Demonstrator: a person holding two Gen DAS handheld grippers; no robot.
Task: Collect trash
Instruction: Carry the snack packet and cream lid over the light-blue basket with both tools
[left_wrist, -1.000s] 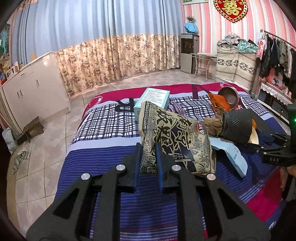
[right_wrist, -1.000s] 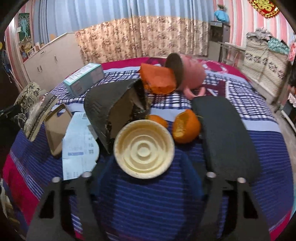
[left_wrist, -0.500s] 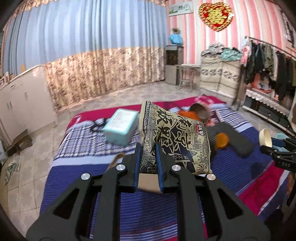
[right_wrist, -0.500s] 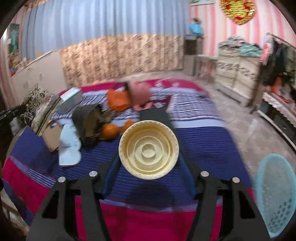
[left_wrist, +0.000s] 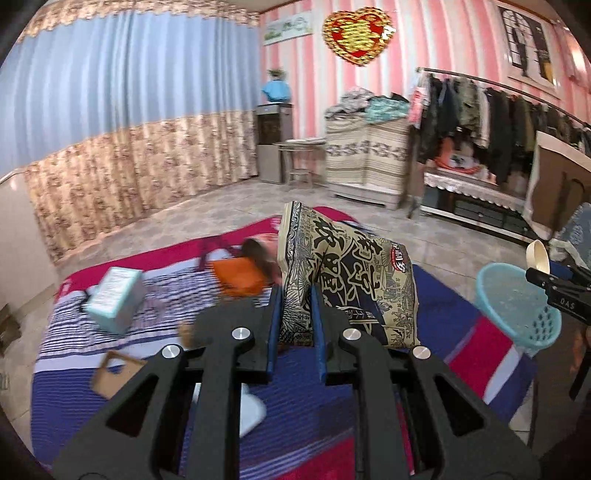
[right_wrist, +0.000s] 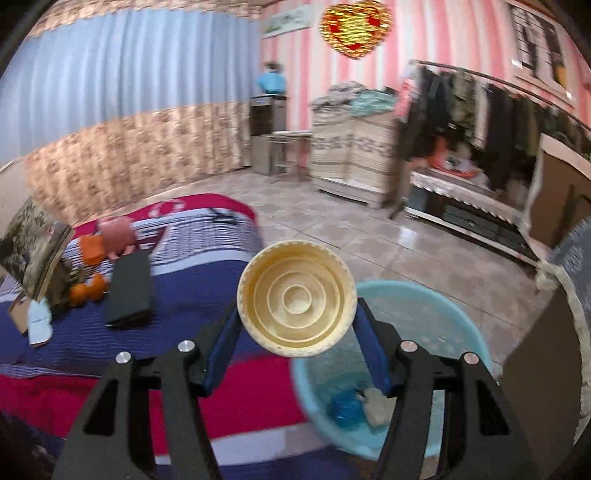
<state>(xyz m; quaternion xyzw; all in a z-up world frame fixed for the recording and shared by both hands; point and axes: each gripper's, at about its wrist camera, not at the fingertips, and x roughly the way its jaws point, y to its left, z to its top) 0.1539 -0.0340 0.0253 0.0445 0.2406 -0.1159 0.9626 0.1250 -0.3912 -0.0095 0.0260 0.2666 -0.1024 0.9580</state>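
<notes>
Open tiled floor (right_wrist: 332, 236) lay beyond the bed (right_wrist: 184, 306), unobstructed. Blue basket (right_wrist: 461, 332) stood just beside bed edge, mouth open from above, partly screened by held cup (right_wrist: 295, 299). Clothes rack (left_wrist: 498, 122) and low cabinet (right_wrist: 461, 206) blocked far side.

- The right claw (right_wrist: 297, 325) grips a cream round lid (right_wrist: 296, 298) between its blue pads.
- A light-blue basket (right_wrist: 436, 306) sits just below, beside the bed (right_wrist: 207, 295).
</notes>
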